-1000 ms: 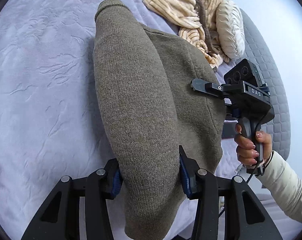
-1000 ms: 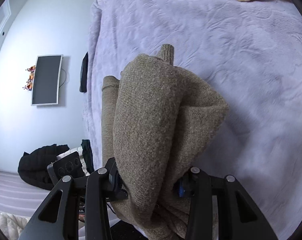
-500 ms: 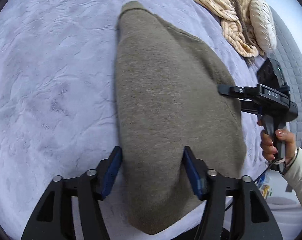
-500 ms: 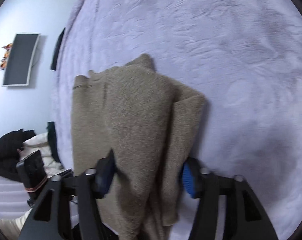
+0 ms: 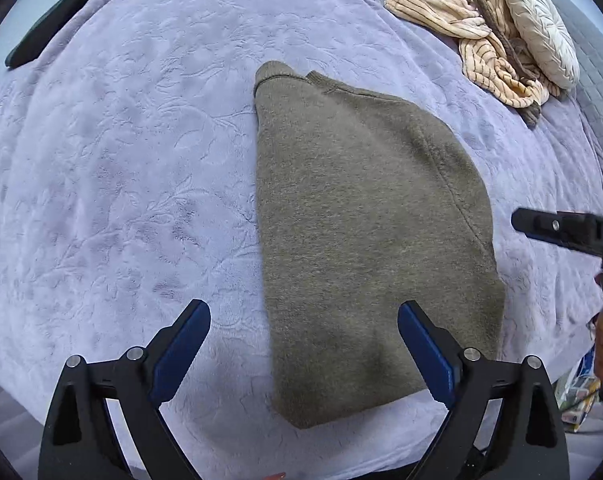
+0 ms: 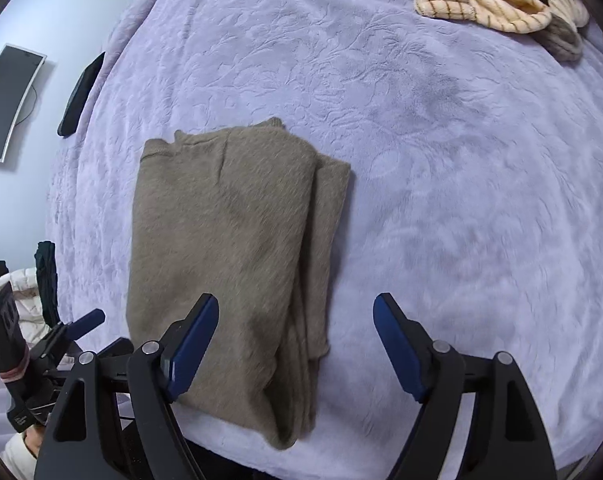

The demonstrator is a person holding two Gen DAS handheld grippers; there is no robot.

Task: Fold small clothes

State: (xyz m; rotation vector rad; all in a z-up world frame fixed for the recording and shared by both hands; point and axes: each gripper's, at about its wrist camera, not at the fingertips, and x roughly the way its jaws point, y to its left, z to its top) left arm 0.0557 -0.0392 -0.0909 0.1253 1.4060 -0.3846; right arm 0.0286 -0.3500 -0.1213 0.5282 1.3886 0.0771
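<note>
One olive-brown knit sweater (image 5: 365, 232) is seen lying folded on the lavender bedspread (image 5: 121, 184), close to its near edge. Ribbed cuffs show at its far end, and stacked layers are visible along its right side in the right wrist view. Two grippers are counted: the left gripper (image 5: 303, 354) and the right gripper (image 6: 295, 346), each with blue-padded jaws spread apart and nothing gripped. One striped cream garment (image 5: 473, 36) is piled at the far right corner, beside one round cushion (image 5: 541, 28).
</note>
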